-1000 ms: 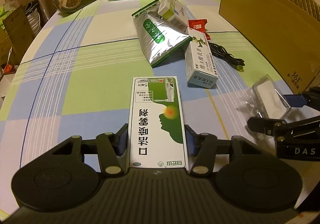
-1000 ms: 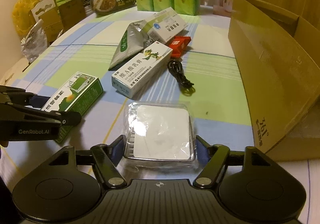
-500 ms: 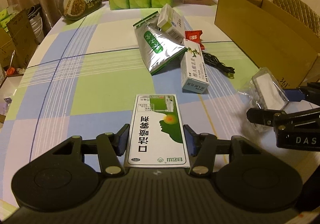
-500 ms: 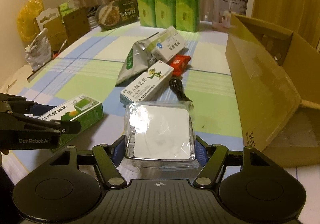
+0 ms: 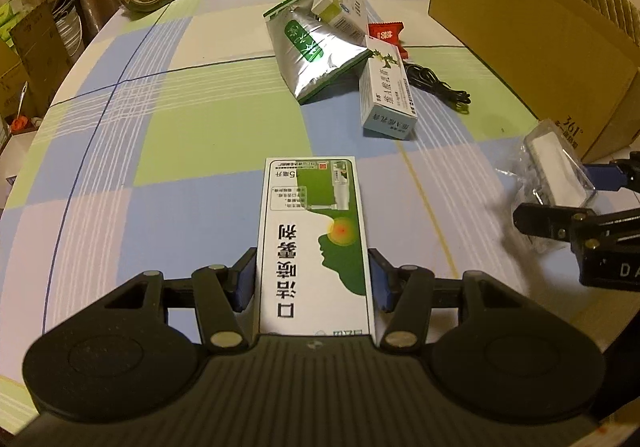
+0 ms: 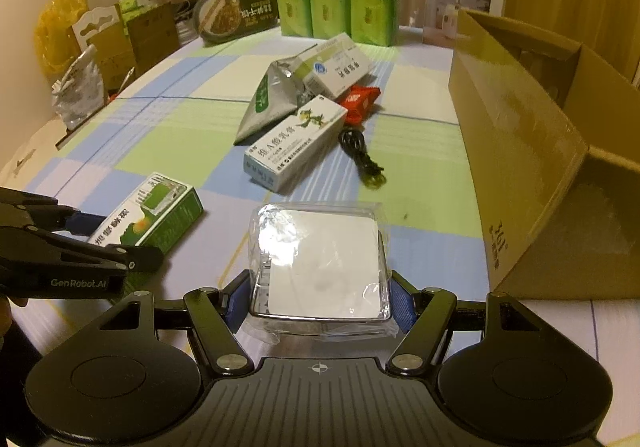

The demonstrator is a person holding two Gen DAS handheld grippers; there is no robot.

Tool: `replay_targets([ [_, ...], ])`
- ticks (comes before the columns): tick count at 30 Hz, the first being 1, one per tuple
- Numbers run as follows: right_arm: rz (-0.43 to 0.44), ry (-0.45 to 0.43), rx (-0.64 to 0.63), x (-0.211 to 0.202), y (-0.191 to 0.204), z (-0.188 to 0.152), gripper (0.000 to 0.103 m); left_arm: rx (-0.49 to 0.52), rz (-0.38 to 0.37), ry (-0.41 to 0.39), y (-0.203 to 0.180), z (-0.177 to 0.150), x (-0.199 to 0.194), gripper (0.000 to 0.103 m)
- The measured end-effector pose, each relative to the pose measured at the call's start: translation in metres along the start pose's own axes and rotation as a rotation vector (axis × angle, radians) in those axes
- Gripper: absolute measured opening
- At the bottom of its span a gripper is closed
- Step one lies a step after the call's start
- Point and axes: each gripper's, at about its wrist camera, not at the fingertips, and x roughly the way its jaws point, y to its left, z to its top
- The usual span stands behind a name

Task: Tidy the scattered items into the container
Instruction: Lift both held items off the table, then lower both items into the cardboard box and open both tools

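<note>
The left tool (image 5: 312, 279) is pinching the green-and-white spray box (image 5: 316, 243) across its width, both blue pads pressing flat against the box's long sides, and the box is pointing straight ahead over the checked tabletop (image 5: 168, 135). In the right wrist view that same box (image 6: 152, 215) is showing at the left, caught in the left tool (image 6: 116, 243), with its far end sticking out past the fingertips.

The right tool (image 6: 316, 299) is gripping a clear plastic packet with a white square pad inside (image 6: 320, 263), the fingers closing in on the packet's two sides and the wrap crinkling around them. From the left wrist view the packet (image 5: 556, 175) is sitting in the right tool (image 5: 568, 191) at the right edge, near the cardboard box's corner.

The cardboard box (image 6: 532, 151), the biggest thing here, is standing open along the right side of the tabletop, just beside the right tool.

Out in the middle, the loose items are lying in a cluster: a silver foil pouch (image 5: 312, 51), with a white-and-green carton (image 5: 336, 7) leaning on its far end; a white medicine box with a green figure (image 6: 296, 143) touching the pouch; a coiled black cable (image 6: 360, 155) just beside that box; and a small red sachet (image 6: 360, 103) behind it.
</note>
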Motion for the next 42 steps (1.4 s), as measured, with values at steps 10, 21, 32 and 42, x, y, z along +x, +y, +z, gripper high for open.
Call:
replay_targets([
  [10, 0.013, 0.019, 0.009, 0.013, -0.004, 0.002, 0.066, 0.000, -0.006, 0.004, 0.000, 0.009, 0.013, 0.051],
  [21, 0.004, -0.059, 0.007, -0.009, -0.005, 0.013, 0.066, -0.020, -0.027, -0.071, -0.004, 0.019, -0.020, 0.050],
  [32, -0.064, -0.221, 0.028, -0.068, -0.033, 0.046, 0.066, 0.046, -0.097, -0.198, -0.047, 0.068, -0.064, 0.050],
  [42, -0.190, -0.324, 0.085, -0.114, -0.102, 0.069, 0.066, 0.138, -0.208, -0.285, -0.121, 0.122, -0.079, 0.050],
])
